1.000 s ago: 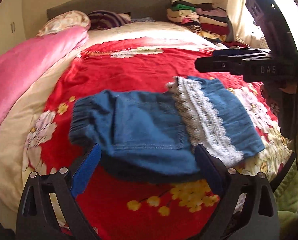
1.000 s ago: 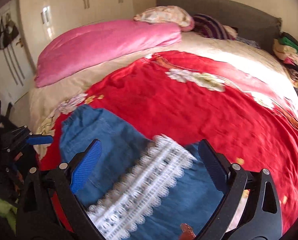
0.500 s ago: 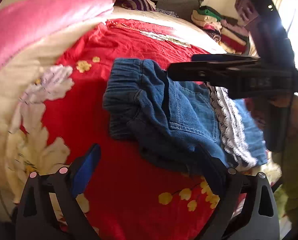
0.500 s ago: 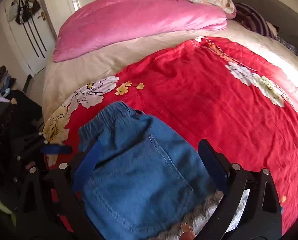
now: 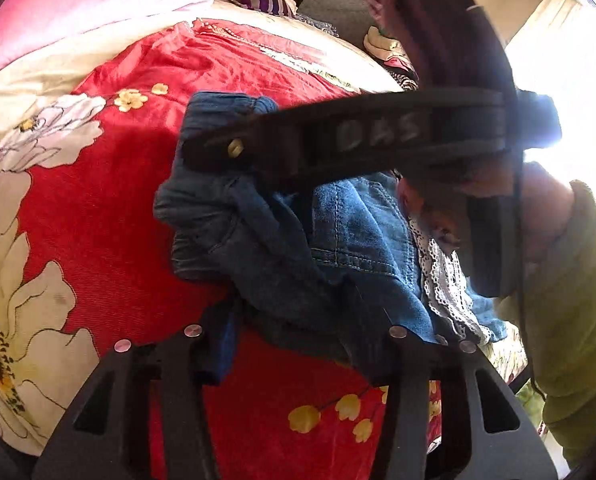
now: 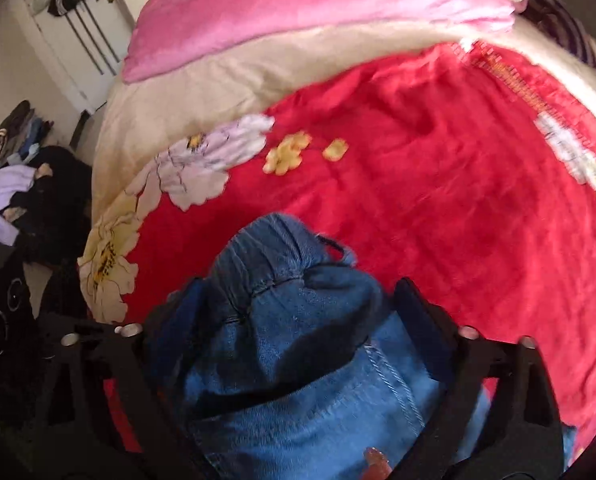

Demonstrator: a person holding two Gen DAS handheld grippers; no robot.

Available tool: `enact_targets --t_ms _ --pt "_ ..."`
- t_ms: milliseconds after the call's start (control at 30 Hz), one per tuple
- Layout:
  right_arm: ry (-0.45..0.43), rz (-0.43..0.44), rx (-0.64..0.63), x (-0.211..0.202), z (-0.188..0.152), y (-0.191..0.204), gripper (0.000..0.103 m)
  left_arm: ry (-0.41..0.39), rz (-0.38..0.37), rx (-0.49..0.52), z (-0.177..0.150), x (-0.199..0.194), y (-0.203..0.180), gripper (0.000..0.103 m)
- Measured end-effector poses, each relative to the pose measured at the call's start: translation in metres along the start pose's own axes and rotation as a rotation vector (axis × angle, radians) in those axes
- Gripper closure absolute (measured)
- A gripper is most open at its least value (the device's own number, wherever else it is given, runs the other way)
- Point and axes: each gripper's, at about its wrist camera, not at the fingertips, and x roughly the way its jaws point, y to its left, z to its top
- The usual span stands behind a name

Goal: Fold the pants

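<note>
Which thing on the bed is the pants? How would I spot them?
Look at the big bed with the red flowered bedspread and the pink quilt along its far side. The pants lie bunched on the red part near its front edge. They are the only blue denim there, with a white lace trim.

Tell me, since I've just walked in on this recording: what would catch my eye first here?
The bright red floral bedspread fills both views, with a pink quilt along its far edge. In the middle lies a bunched pair of blue denim pants with white lace trim. The right gripper is closing around the elastic waistband, and the left gripper is closing on the near edge.
</note>
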Motion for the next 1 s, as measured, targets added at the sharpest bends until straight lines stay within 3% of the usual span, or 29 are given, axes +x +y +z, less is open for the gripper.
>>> enact_targets --t_ms 133,200,300,367,467,567,767,833,933,1000 --pt "0.004 0.085 0.014 0.006 -0.007 -0.005 0.052 -0.008 -0.021 -0.018 -0.002 0.002 0.002 0.057" --pt "-0.036 0.116 0.045 -0.007 -0.011 -0.013 0.066 -0.016 -0.037 -0.028 -0.001 0.000 0.004 0.057" --pt "-0.122 0.152 0.058 -0.039 -0.020 -0.022 0.074 -0.027 -0.063 -0.056 0.001 -0.005 0.006 0.050" --pt "-0.185 0.168 0.062 -0.066 -0.029 -0.027 0.074 -0.034 -0.074 -0.061 0.002 -0.009 0.003 0.044" --pt "-0.269 0.189 0.085 -0.103 -0.044 -0.037 0.074 -0.049 -0.102 -0.052 0.008 -0.014 -0.009 0.044" --pt "-0.322 0.187 0.097 -0.130 -0.059 -0.044 0.074 -0.045 -0.138 -0.066 0.014 -0.011 -0.018 0.032" --pt "-0.379 0.132 0.125 -0.170 -0.098 -0.061 0.073 -0.012 -0.236 -0.012 0.025 0.002 -0.063 0.033" --pt "-0.382 0.101 0.145 -0.175 -0.108 -0.067 0.068 -0.010 -0.256 0.036 0.026 0.006 -0.085 0.034" --pt "-0.376 0.021 0.207 -0.188 -0.132 -0.081 0.053 -0.014 -0.270 0.118 0.023 0.008 -0.117 0.034" --pt "-0.387 -0.011 0.245 -0.196 -0.152 -0.089 0.045 -0.011 -0.248 0.210 0.014 0.008 -0.141 0.034"
